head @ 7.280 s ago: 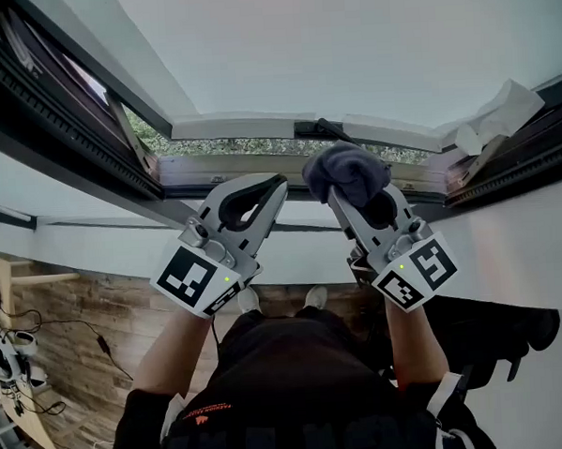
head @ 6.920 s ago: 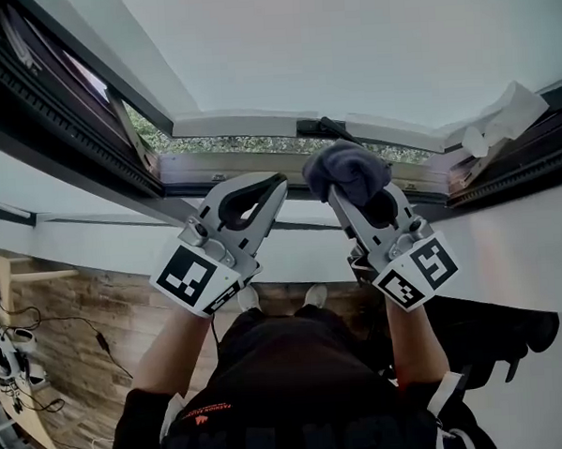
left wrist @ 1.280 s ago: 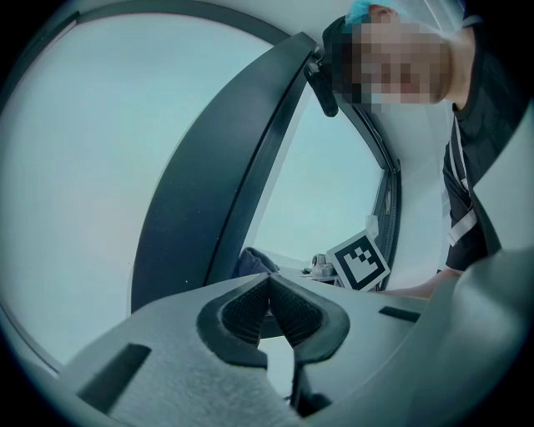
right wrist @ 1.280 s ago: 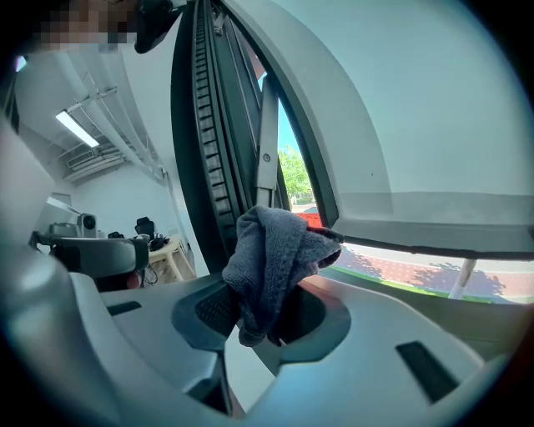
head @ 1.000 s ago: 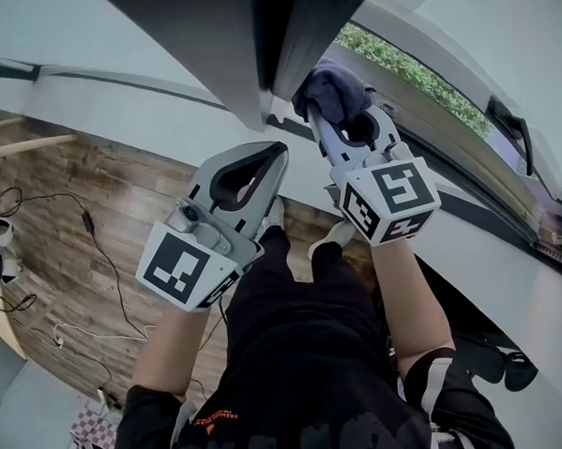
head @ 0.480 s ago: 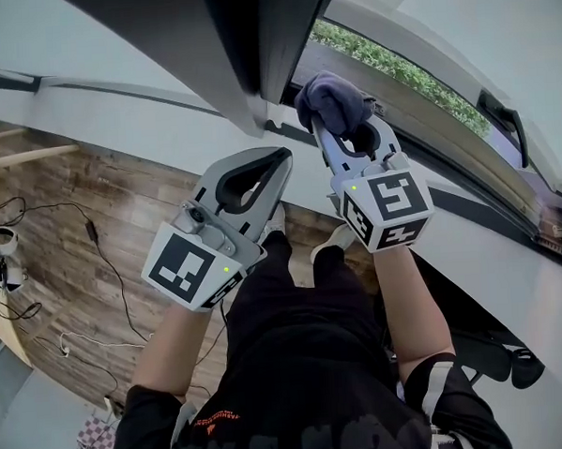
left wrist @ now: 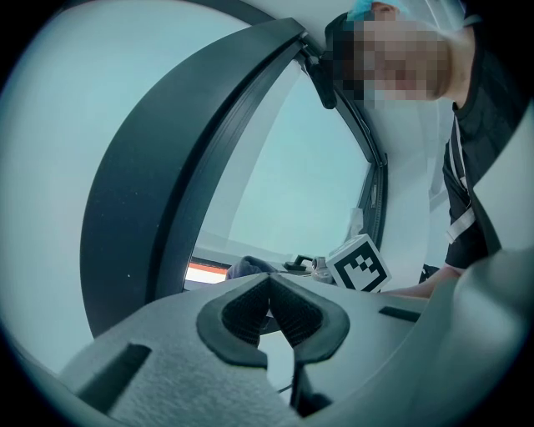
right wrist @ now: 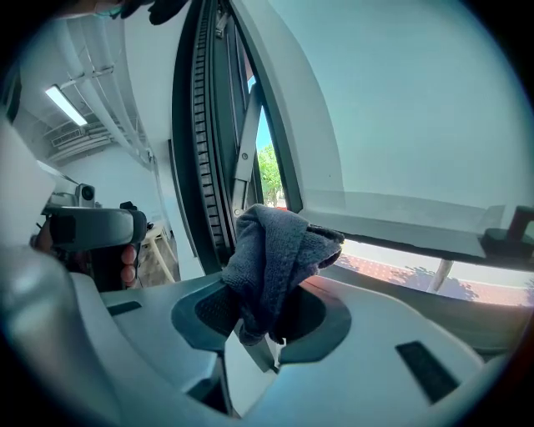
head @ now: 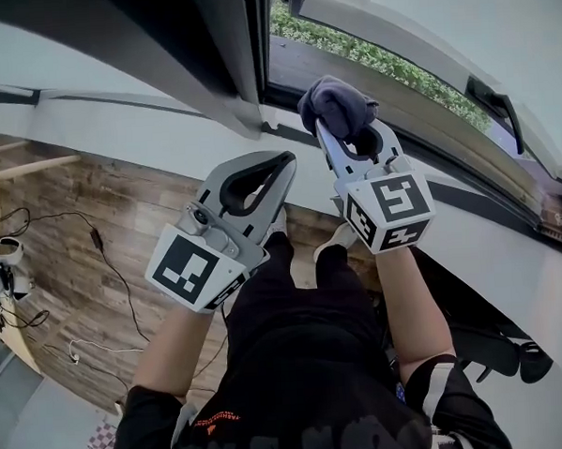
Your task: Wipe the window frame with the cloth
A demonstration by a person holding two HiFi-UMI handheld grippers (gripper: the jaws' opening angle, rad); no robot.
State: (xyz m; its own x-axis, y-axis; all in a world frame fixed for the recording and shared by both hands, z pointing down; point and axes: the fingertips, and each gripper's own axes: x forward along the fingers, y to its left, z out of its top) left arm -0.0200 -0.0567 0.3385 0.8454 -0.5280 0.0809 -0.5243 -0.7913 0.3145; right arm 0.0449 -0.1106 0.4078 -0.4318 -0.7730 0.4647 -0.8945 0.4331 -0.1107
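Cloth (head: 336,103) is bunched in the right gripper (head: 340,131), jaws pinched tight on it. It's right at the corner of the window frame (head: 239,52), and the lower rail runs off to the right from there. Can't tell if it's touching. Left gripper (head: 280,164) is closed on nothing, lower down and further from the frame.
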